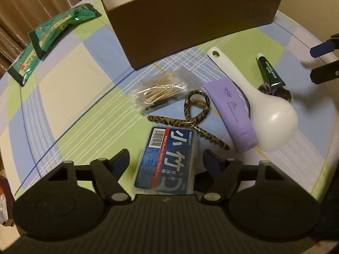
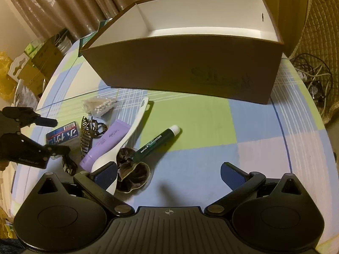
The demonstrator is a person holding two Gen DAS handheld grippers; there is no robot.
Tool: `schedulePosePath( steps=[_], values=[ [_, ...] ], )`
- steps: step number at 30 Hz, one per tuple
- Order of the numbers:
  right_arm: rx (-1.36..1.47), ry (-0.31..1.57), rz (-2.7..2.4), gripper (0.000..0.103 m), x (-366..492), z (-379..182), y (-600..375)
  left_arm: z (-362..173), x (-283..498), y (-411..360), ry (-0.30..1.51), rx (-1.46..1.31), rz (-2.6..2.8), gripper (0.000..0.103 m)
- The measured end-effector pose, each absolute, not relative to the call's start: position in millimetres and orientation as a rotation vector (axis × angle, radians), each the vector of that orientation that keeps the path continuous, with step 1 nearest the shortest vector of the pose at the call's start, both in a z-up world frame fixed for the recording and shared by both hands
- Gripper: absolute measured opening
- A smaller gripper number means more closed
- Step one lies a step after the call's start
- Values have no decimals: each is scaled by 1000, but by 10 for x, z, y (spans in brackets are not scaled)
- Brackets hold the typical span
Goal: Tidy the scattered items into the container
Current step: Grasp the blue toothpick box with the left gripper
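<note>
Left gripper (image 1: 166,158) agape astride floss box (image 1: 167,160) — lengthwise between fingers, right gripper (image 2: 168,172) wide.

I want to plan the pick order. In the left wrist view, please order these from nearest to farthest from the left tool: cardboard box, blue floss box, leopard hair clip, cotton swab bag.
1. Blue floss box: between the left tool's fingers.
2. Leopard hair clip: just beyond the floss box, slightly right.
3. Cotton swab bag: farther, left of the clip.
4. Cardboard box: farthest, at the top.

Left gripper (image 1: 166,158) angled steeply down, fingers (image 1: 121,158) apart; right gripper (image 2: 168,172) likewise, fingers wide.
</note>
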State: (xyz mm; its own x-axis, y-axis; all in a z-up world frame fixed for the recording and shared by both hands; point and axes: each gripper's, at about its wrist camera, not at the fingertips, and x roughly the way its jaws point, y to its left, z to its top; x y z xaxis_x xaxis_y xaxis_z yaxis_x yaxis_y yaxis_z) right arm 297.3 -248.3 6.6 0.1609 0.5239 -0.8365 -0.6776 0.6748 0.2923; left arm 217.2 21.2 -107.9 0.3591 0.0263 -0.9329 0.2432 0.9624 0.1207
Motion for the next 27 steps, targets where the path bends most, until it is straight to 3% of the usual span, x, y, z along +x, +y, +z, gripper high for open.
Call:
schedulePosePath(
  steps=[4, 6, 17, 22, 27],
  values=[
    [-145, 1124, 850, 101, 2948, 53, -2480, -1159, 2223, 250, 1215, 248, -171, 64],
    [-132, 1129, 847, 101, 2943, 46, -2477, -1191, 2236, 265, 1221, 241, -179, 56],
    [-81, 1095, 925, 99, 2871, 86, -2332, -1072, 2127, 414, 1165, 182, -148, 54],
    [-64, 1103, 1014, 64, 2844, 32, -2188, -938, 2015, 531, 1139, 128, -86, 54],
    [-70, 1136, 1112, 41, 2825, -35, -1992, -855, 1891, 630, 1123, 77, -39, 54]
  ],
)
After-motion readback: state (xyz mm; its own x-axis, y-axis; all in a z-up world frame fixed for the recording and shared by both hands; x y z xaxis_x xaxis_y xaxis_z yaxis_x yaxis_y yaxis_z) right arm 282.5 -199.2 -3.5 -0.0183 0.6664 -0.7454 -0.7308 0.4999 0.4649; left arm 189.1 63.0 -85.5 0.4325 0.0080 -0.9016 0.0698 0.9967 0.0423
